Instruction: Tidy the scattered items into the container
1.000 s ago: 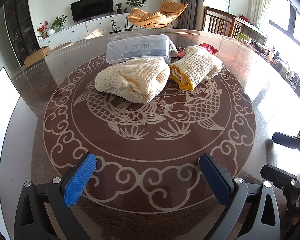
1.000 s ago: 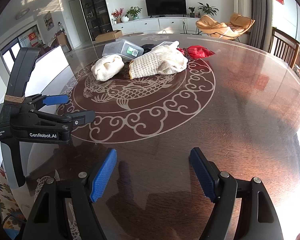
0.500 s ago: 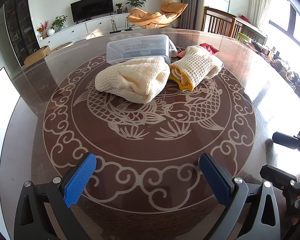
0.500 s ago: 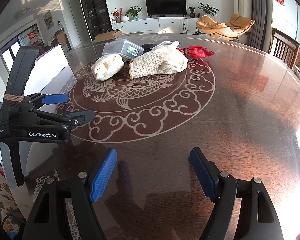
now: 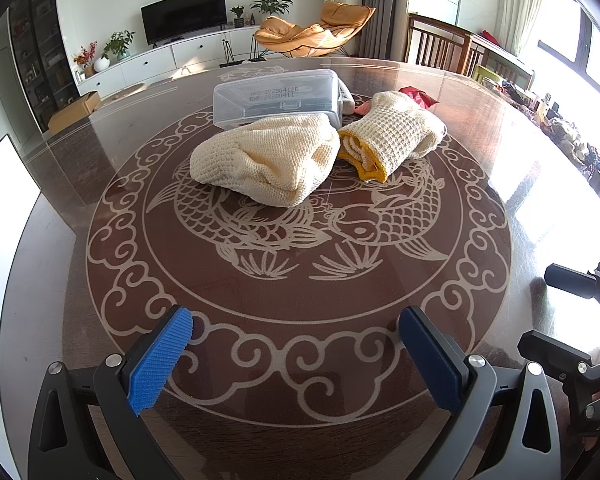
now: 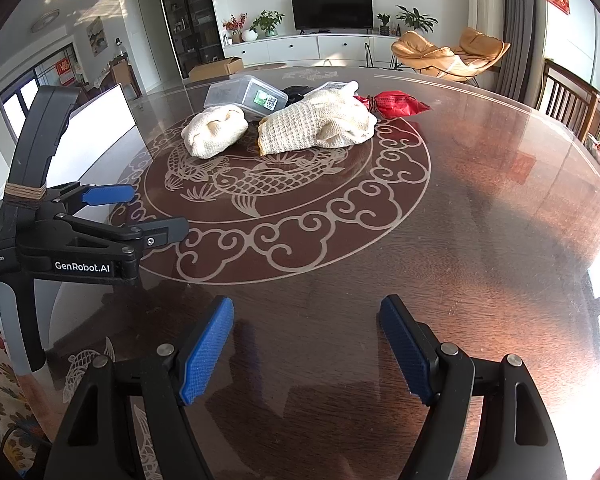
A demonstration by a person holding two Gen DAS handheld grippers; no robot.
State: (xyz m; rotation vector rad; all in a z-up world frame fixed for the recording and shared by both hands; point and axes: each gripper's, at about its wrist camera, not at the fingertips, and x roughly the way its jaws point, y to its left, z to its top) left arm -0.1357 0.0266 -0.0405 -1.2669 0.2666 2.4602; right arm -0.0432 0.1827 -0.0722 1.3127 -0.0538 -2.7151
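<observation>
Cream knitted cloths [image 5: 266,158] lie mid-surface [image 5: 480,160], touching the clear plastic box [image 5: 276,96] behind them. Left claw [image 5: 296,354] and right claw [image 6: 306,350] both gape wide, holding nothing.

Two knitted cream cloths lie on the table [image 5: 500,152]: one plain bundle [image 5: 268,156] at about eleven o'clock of the fish pattern, and one yellow-edged waffle roll [image 5: 396,136] at one o'clock. One clear plastic container [image 5: 276,96] stands at twelve o'clock. One red packet [image 6: 396,103] lies past the roll, and two grippers, left [image 5: 296,356] and right [image 6: 306,344], are in view.
</observation>
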